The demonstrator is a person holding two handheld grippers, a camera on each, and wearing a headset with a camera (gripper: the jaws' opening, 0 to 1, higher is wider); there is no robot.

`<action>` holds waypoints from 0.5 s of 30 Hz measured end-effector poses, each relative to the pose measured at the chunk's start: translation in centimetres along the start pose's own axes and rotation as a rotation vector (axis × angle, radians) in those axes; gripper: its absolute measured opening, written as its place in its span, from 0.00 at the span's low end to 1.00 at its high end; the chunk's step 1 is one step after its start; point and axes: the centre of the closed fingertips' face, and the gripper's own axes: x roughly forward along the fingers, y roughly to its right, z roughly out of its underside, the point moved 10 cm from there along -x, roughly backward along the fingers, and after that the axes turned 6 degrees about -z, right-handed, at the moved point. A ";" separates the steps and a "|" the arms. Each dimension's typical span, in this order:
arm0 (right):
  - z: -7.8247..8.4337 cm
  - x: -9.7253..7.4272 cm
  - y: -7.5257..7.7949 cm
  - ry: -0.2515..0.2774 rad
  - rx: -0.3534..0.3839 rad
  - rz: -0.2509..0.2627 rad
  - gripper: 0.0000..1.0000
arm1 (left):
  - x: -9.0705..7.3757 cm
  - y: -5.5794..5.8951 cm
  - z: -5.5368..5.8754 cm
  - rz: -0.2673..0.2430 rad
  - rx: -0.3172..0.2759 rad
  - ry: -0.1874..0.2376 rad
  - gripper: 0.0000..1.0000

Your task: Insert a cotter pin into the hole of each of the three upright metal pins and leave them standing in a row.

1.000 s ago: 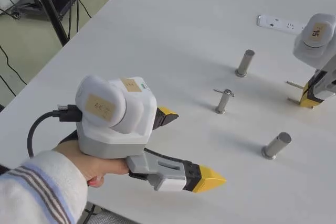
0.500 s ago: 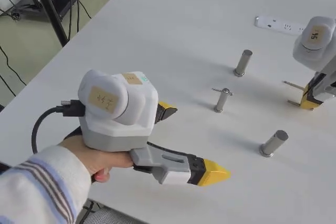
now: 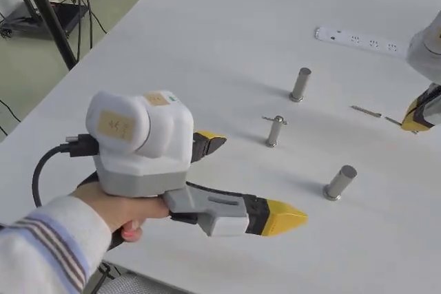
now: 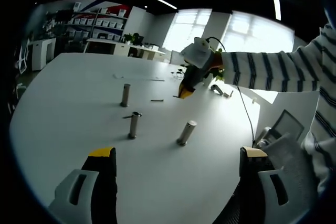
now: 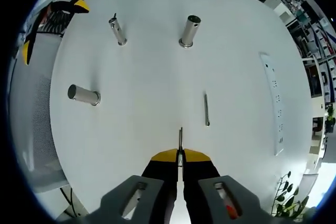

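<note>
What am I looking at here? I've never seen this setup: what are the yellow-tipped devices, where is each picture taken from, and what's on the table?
There is no robot here. A person holds a tool in each hand, and each tool ends in two-jaw tongs with yellow tips. The head view comes from a headset camera looking down. The two round views come from a camera riding on each tool.

The left tongs are open and hold nothing. The right tongs are shut on a thin cotter pin.

Three metal pins stand on the white table. The middle pin already has a cotter pin through its top. The far pin and the near pin are bare. A loose cotter pin and a power strip lie nearby.
</note>
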 end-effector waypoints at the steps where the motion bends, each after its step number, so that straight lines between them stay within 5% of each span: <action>1: 0.1 -0.4 -0.5 0.012 -0.003 0.010 0.00 | 0.0 0.1 -0.1 0.002 -0.003 0.001 0.97; 15: 0.6 -1.9 -8.2 0.179 0.011 0.084 0.00 | 0.5 0.8 -1.3 0.013 -0.006 0.001 0.93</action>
